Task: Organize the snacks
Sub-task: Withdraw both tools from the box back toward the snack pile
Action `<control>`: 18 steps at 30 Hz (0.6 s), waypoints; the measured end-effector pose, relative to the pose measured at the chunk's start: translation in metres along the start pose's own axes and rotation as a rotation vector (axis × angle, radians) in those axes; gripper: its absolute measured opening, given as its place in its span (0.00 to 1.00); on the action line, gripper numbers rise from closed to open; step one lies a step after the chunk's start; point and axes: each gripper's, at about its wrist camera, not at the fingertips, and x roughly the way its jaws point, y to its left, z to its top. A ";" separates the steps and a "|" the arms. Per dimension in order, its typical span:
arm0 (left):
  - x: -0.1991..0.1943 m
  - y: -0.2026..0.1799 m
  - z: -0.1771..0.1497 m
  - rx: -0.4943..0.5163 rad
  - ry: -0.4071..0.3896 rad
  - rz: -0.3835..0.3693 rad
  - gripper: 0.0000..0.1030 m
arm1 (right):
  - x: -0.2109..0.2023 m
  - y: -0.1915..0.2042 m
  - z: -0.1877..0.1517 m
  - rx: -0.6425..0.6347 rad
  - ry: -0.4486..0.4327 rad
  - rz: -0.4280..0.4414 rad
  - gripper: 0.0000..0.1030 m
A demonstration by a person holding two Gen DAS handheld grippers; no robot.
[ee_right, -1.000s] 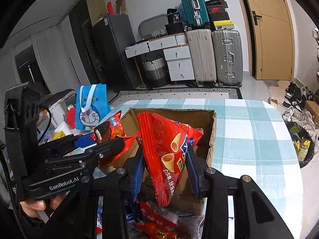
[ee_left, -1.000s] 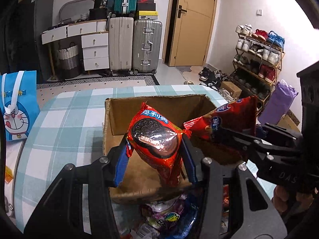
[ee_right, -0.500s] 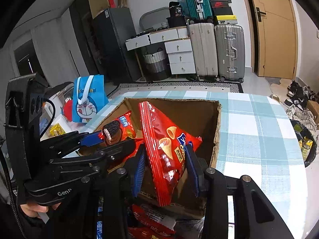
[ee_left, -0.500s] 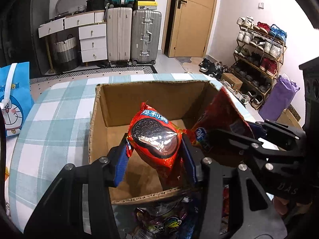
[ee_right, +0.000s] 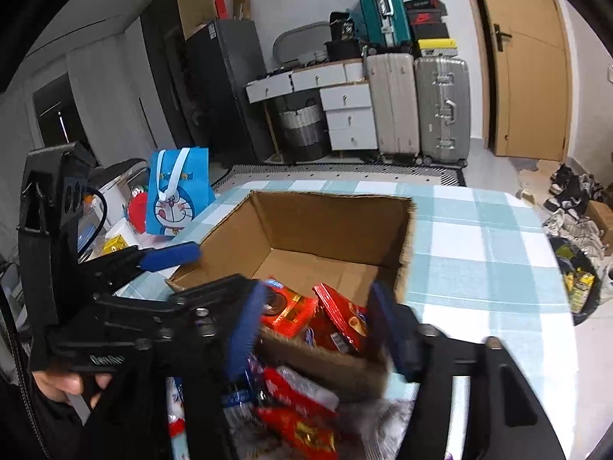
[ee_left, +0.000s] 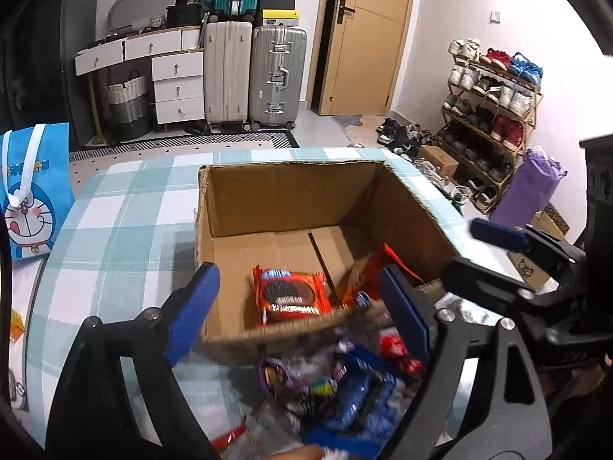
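An open cardboard box (ee_left: 291, 195) stands on the checked table. A red cookie packet (ee_left: 291, 297) lies flat on its floor. A red chip bag (ee_left: 367, 276) lies beside it on the right. Both show in the right wrist view, the cookie packet (ee_right: 287, 312) left of the chip bag (ee_right: 341, 318). My left gripper (ee_left: 302, 310) is open and empty above the box's near edge. My right gripper (ee_right: 314, 329) is open and empty over the same edge. A pile of loose snack packets (ee_left: 345, 387) lies in front of the box, also in the right wrist view (ee_right: 291, 402).
A blue cartoon gift bag (ee_left: 30, 191) stands at the table's left edge, also in the right wrist view (ee_right: 178, 191). The checked tablecloth (ee_right: 479, 253) spreads right of the box. Suitcases, drawers and a shoe rack (ee_left: 494, 115) stand beyond the table.
Both grippers opened and let go of their packets. The cookie packet and the chip bag dropped into the box. Both grippers pulled back toward the box's near edge.
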 end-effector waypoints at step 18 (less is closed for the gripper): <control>-0.091 0.014 -0.084 -0.016 0.002 0.035 0.99 | -0.081 -0.003 -0.082 0.114 0.051 -0.113 0.99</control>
